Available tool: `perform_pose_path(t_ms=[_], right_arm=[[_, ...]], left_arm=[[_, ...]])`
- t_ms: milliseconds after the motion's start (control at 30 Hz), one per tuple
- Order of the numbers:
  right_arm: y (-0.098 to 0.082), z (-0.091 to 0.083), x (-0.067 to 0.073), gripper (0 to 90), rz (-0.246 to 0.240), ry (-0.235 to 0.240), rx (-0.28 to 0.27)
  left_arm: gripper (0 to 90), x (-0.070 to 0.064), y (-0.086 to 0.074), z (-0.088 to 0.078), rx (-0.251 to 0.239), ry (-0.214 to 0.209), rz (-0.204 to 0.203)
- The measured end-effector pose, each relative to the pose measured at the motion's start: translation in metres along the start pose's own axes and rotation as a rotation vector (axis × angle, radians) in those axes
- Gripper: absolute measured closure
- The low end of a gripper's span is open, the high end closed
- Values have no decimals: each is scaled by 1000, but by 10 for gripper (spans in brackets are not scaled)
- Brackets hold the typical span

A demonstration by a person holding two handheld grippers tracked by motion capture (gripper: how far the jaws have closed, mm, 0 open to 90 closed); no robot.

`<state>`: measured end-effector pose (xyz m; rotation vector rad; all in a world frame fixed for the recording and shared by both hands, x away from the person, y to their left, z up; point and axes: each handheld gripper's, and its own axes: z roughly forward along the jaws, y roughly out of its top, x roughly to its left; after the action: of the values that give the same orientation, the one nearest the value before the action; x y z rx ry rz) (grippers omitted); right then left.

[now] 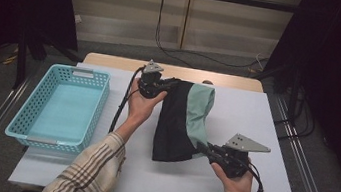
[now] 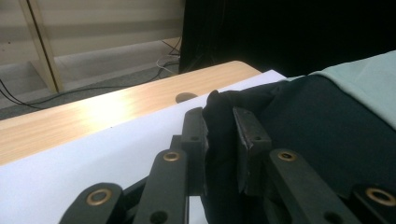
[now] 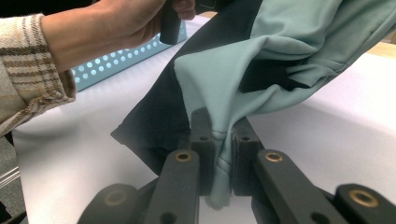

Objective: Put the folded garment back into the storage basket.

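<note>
Clamped in the right gripper (image 3: 219, 154), the garment's (image 1: 182, 123) mint hem looks soft and limp, while the left gripper (image 2: 219, 144) pinches its black edge.

Left gripper (image 1: 167, 86) far, right gripper (image 1: 204, 147) near, both clamped on garment (image 1: 182, 123); forearms extended.

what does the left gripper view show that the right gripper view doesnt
The left gripper view alone shows the bare wooden table edge beyond the white sheet, a dark round spot on it, and the floor cables behind.

The right gripper view alone shows the blue perforated basket, the person's left hand and its plaid sleeve.

Both show black jaws shut on the black and mint green garment: the left gripper pinches a black fold, the right gripper a green one. Both show the white sheet.
</note>
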<state>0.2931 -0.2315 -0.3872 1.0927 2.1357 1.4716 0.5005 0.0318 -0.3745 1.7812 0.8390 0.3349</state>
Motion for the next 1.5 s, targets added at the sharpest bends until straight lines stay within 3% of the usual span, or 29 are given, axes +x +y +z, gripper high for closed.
perform_pose_path(t_ms=[167, 267, 400, 800, 1000, 1133, 1200, 1500], right_arm=[[4, 3, 4, 830, -3, 11, 0], [10, 5, 6, 830, -20, 17, -2], [17, 6, 8, 831, -33, 24, -16], [32, 7, 15, 830, -50, 44, -47], [39, 11, 20, 831, -60, 58, -57], [47, 13, 23, 831, -72, 68, -63], [50, 15, 24, 830, -75, 74, -68], [56, 29, 29, 831, -67, 103, -72]], left_arm=[[762, 4, 8, -9, -9, 18, 14], [762, 6, 12, -13, -23, 24, 1], [761, 6, 17, -18, -26, 40, 24], [762, 11, 27, -29, -32, 40, 20], [761, 14, 35, -37, -27, 50, 44], [761, 18, 38, -42, -38, 49, 26], [761, 22, 41, -45, -47, 30, -11], [762, 30, 50, -58, -67, 74, 15]])
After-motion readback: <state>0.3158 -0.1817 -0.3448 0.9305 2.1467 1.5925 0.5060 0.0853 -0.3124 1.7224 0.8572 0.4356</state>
